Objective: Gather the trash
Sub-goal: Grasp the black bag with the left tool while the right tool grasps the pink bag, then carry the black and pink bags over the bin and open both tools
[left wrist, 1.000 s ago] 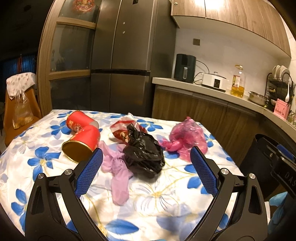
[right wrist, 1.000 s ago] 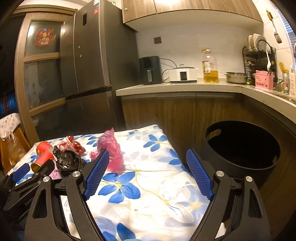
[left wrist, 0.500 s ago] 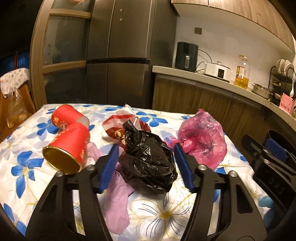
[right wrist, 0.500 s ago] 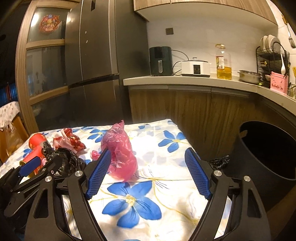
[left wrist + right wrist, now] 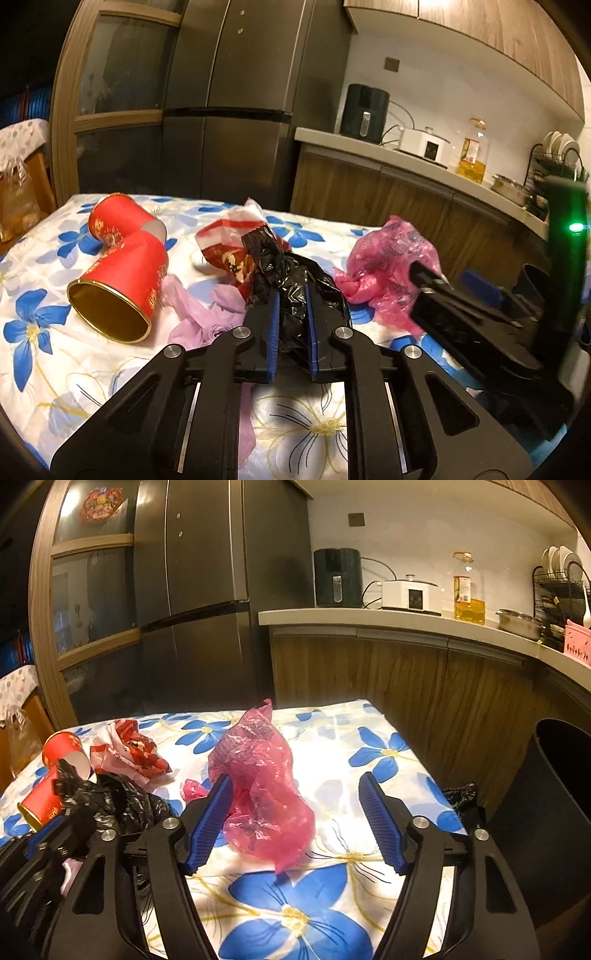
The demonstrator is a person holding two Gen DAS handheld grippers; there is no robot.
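Floral-clothed desk (image 5: 55,354) fills the lower frame. At centre, the left tool (image 5: 291,321) is closing on the crumpled black plastic bag (image 5: 295,280), pads pressing; enough film should be gathered. The right tool (image 5: 295,823), still apart, is narrowing around the crumpled pink plastic bag (image 5: 258,775).

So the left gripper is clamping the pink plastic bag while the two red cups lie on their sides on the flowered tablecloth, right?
Not quite: the left gripper is closing on the black plastic bag, as the left wrist view shows. The pink plastic bag lies free beside it. The red cups do lie on their sides on the flowered tablecloth.
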